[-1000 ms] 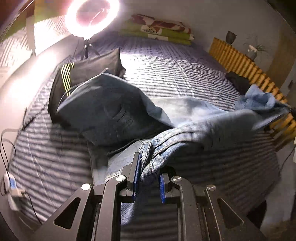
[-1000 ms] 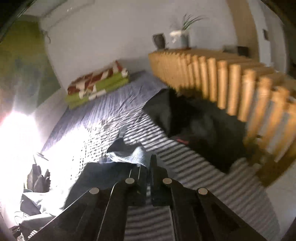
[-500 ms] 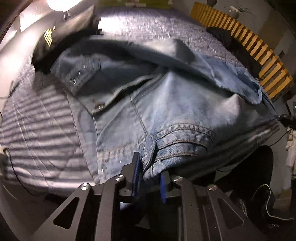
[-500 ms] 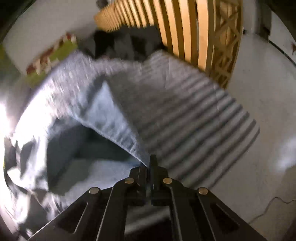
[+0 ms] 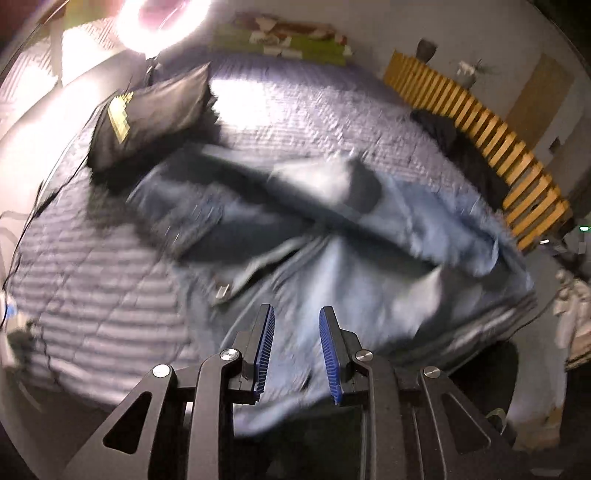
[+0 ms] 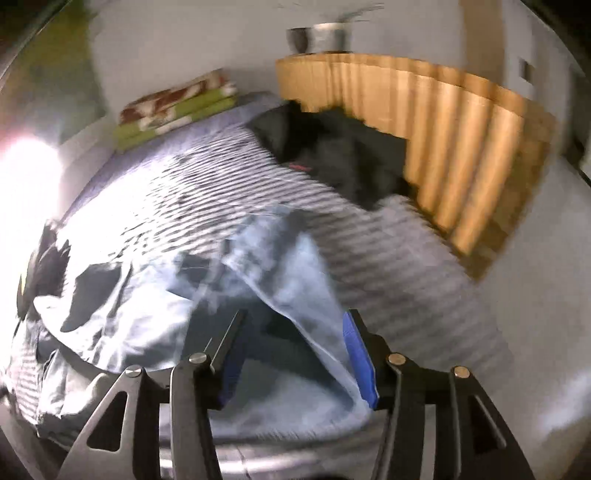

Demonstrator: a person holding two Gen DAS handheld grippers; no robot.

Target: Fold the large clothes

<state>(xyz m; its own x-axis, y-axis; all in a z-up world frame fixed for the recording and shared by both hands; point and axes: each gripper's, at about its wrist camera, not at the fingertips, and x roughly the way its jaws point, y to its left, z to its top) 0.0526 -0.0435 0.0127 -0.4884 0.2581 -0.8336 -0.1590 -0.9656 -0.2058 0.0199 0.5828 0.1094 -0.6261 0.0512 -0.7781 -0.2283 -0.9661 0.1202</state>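
A large pale-blue denim garment [image 5: 369, 258] lies rumpled across the near half of the striped bed cover [image 5: 314, 110]. My left gripper [image 5: 297, 349] hangs over the garment's near hem. Its blue pads [image 5: 264, 347] stand apart and the cloth lies loose below them, not pinched. In the right wrist view the same denim [image 6: 147, 314] is heaped at the lower left. My right gripper [image 6: 295, 332] is opening, its jaws wide. A fold of the denim runs down between them along the right pad [image 6: 356, 354], which does not press on it.
A black cushion with yellow stripes [image 5: 147, 114] lies at the bed's far left, under a glaring ring light [image 5: 166, 14]. Folded blankets [image 5: 288, 40] lie at the head. A black garment [image 6: 343, 155] lies against the wooden slatted rail [image 6: 461, 147]. Cables [image 5: 22, 221] trail at the left.
The left gripper's pads have parted and let go of the denim hem, and its view has swung back up the bed. The right gripper has gone from shut to wide open and dropped towards the denim.
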